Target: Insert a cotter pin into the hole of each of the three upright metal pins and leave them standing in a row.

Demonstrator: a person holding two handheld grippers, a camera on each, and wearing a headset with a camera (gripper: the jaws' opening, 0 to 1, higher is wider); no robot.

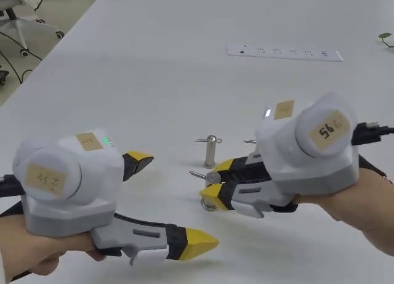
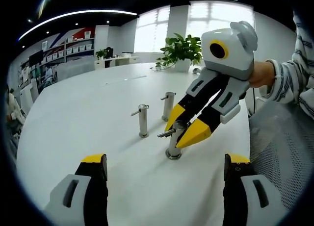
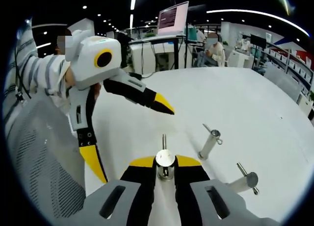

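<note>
Three upright metal pins stand on the white table (image 1: 154,81). My right gripper (image 1: 217,184) is shut on the nearest metal pin (image 2: 174,143), its yellow jaws on either side of the pin's head (image 3: 165,160). A cotter pin (image 1: 197,174) sticks out sideways through that head. The middle pin (image 1: 210,150) carries a cotter pin too. The far pin (image 2: 168,106) is largely hidden behind the right gripper in the head view. My left gripper (image 1: 171,201) is held open to the left of the pins, with nothing between its jaws.
A white power strip (image 1: 283,52) lies at the back of the table. An office chair (image 1: 18,19) stands off the table's left edge. A potted plant (image 2: 181,49) is at the far end. Bare table surrounds the pins.
</note>
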